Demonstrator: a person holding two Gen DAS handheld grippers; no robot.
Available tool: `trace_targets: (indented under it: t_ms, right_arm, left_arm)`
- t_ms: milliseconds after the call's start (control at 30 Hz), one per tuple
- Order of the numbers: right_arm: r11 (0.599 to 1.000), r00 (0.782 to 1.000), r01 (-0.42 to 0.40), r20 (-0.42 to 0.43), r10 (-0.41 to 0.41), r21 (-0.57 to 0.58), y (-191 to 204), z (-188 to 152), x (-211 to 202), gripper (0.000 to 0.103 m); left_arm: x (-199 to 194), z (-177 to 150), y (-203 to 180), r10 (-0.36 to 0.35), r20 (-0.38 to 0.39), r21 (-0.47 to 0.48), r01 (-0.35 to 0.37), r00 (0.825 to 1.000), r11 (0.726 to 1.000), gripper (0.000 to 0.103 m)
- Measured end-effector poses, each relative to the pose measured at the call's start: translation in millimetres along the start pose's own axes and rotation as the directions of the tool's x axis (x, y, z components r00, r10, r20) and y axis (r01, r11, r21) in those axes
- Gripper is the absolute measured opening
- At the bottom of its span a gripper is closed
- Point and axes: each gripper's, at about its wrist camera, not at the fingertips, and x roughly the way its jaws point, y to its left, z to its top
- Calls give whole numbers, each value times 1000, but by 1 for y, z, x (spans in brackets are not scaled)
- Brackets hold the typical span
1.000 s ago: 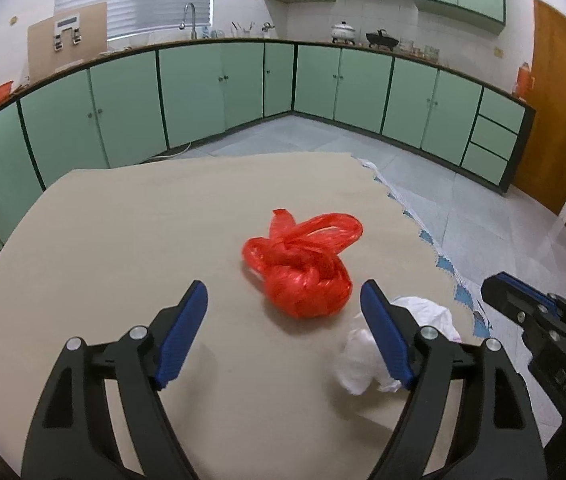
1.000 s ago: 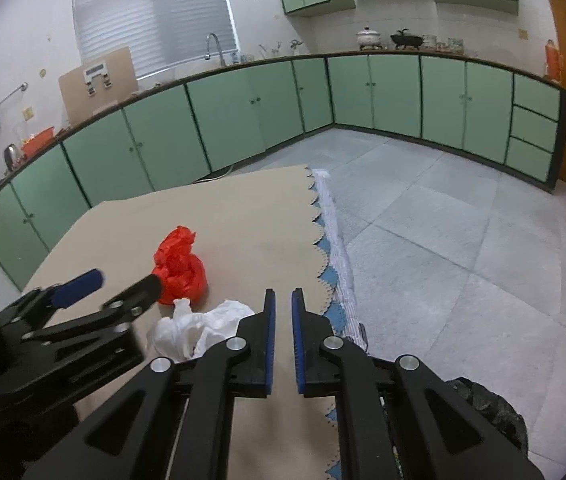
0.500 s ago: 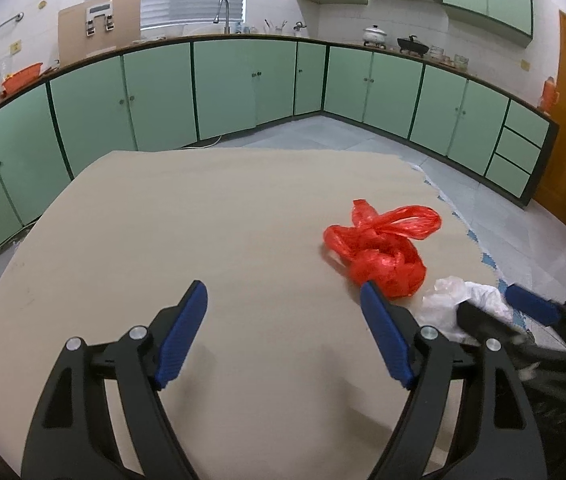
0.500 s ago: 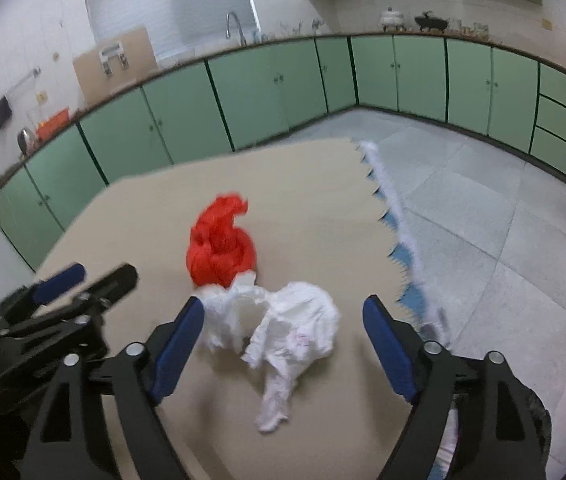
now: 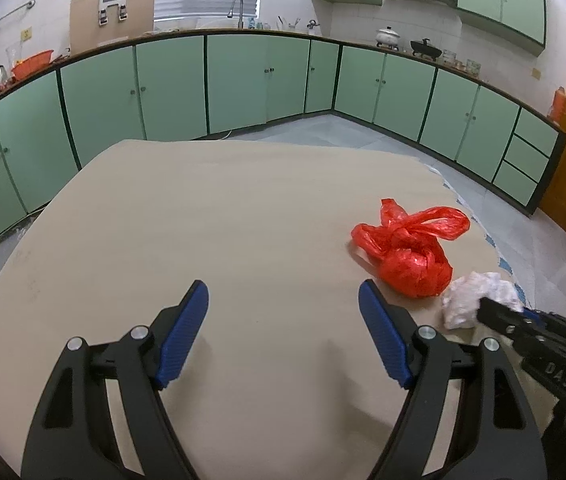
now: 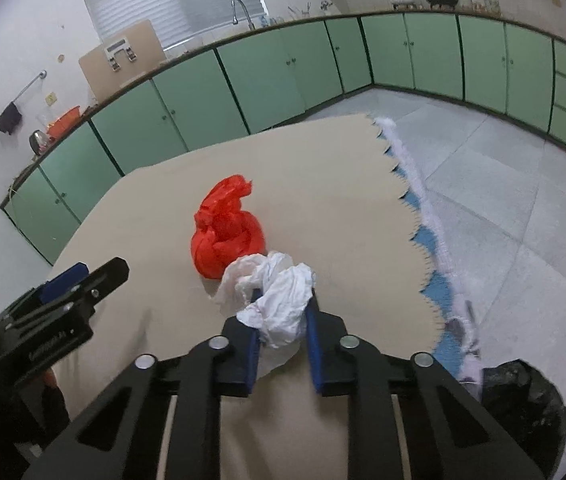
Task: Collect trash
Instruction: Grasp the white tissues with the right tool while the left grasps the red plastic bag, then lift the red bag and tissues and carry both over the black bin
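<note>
Right gripper (image 6: 282, 322) was squeezing shut on the white crumpled paper (image 6: 279, 292), which sat between its blue pads near the table's (image 6: 323, 168) right edge. Just beyond lay the red bag (image 6: 225, 236). My left gripper (image 5: 283, 336) hung wide open, empty, farther away.

Glossy crinkled red plastic bag (image 5: 409, 248), crumpled white paper wad (image 6: 279, 294), matt beige tabletop (image 5: 223, 208).
</note>
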Motion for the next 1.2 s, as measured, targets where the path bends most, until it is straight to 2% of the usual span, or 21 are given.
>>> trace_targets:
  t_ms: [167, 333, 533, 633, 800, 900, 967, 1200]
  right_arm:
    - [999, 996, 52, 71, -51, -7, -9, 1, -21, 18]
    - [997, 990, 78, 119, -80, 24, -26, 7, -41, 18]
    - [993, 983, 109, 143, -113, 33, -40, 17, -47, 18]
    - [992, 981, 121, 146, -126, 41, -47, 16, -47, 18]
    - [992, 982, 117, 145, -122, 47, -55, 15, -44, 18]
    - [992, 982, 120, 141, -123, 34, -55, 11, -42, 18]
    - [992, 983, 121, 136, -123, 29, -55, 9, -42, 18]
    - [992, 981, 121, 152, -124, 24, -50, -1, -58, 18]
  left_arm:
    - [0, 2, -13, -16, 0, 24, 16, 1000, 1000, 74]
    - [3, 5, -39, -63, -8, 50, 63, 998, 997, 75]
    - [19, 16, -76, -78, -21, 93, 79, 997, 992, 79]
    - [37, 19, -86, -71, -63, 92, 76, 995, 993, 79]
    - [70, 23, -90, -60, -177, 77, 75, 982, 994, 78]
    - [76, 23, -87, -42, -190, 69, 56, 981, 996, 55]
    - [74, 25, -82, -65, -179, 47, 75, 982, 996, 46]
    - [41, 16, -73, -87, -103, 23, 90, 991, 996, 40]
